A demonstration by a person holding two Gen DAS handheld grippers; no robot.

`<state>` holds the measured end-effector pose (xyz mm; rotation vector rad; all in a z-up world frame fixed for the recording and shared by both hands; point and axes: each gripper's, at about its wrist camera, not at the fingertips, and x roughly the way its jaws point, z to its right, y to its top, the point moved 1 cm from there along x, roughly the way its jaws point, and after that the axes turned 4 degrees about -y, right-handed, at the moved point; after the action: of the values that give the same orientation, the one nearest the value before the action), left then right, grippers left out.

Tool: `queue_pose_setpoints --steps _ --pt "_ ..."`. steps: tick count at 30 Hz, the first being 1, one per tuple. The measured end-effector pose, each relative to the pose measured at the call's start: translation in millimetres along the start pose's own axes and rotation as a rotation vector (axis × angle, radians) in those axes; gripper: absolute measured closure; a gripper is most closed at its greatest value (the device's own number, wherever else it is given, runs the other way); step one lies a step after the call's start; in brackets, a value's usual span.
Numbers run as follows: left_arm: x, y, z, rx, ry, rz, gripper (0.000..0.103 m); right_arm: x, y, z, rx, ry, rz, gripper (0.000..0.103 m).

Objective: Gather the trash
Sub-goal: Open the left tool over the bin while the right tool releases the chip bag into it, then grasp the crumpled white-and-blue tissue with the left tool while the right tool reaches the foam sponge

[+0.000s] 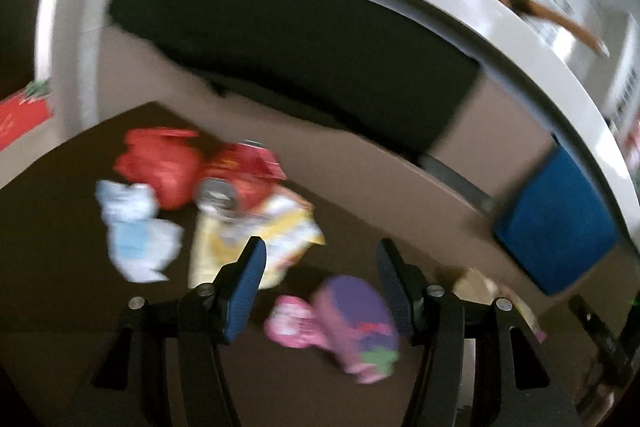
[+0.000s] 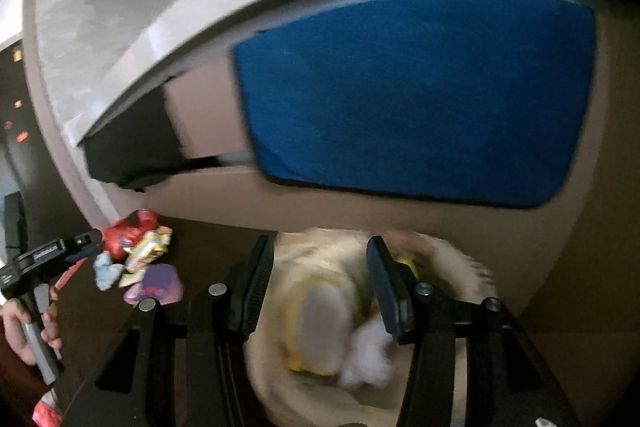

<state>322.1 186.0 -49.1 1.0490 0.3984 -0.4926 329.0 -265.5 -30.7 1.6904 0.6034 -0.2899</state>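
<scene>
The left gripper has its fingers apart and empty above the dark tabletop, with a purple-and-pink wrapper lying between and below them. Farther left lie a yellow packet, a pale blue-white wrapper, a red bag and a silver can.

The right gripper also has its fingers apart, holding nothing, over a cream bowl containing a yellow-rimmed lid and white crumpled paper. Beyond stands a blue chair back.
</scene>
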Motion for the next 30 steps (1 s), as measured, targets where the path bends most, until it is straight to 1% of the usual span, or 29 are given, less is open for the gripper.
queue_pose_setpoints --steps 2,4,8,9,10,12,14,16,20,23,25,30 --pt "-7 5 -20 -0.009 0.012 0.002 0.046 9 0 -22 -0.015 0.044 -0.006 0.057" --pt "-8 8 -30 0.004 0.018 -0.005 0.046 17 -2 -39 -0.026 0.078 -0.023 0.057" --pt "2 11 -46 0.035 0.003 -0.054 0.046 38 -11 -76 -0.066 0.138 -0.083 0.057" --pt "5 10 -55 0.005 0.001 -0.073 0.046 43 -14 -84 -0.081 0.143 -0.096 0.057" --pt "6 9 -66 -0.040 0.004 -0.074 0.046 45 -17 -89 -0.091 0.144 -0.106 0.057" --pt "3 8 -81 -0.118 0.027 -0.044 0.046 51 -24 -100 -0.109 0.150 -0.127 0.057" --pt "-4 7 -102 -0.183 0.100 0.021 0.046 56 -31 -108 -0.120 0.156 -0.151 0.057" --pt "-4 9 -117 -0.223 0.147 0.041 0.046 60 -38 -114 -0.126 0.165 -0.175 0.057" --pt "12 11 -141 -0.284 0.147 0.003 0.046 70 -48 -123 -0.133 0.174 -0.217 0.057" --pt "28 8 -151 -0.302 0.142 -0.041 0.046 75 -54 -128 -0.128 0.186 -0.238 0.057" --pt "41 5 -150 -0.296 0.142 -0.068 0.046 77 -58 -132 -0.132 0.187 -0.248 0.057" --pt "56 5 -147 -0.280 0.199 -0.076 0.046 78 -65 -139 -0.161 0.173 -0.270 0.057"
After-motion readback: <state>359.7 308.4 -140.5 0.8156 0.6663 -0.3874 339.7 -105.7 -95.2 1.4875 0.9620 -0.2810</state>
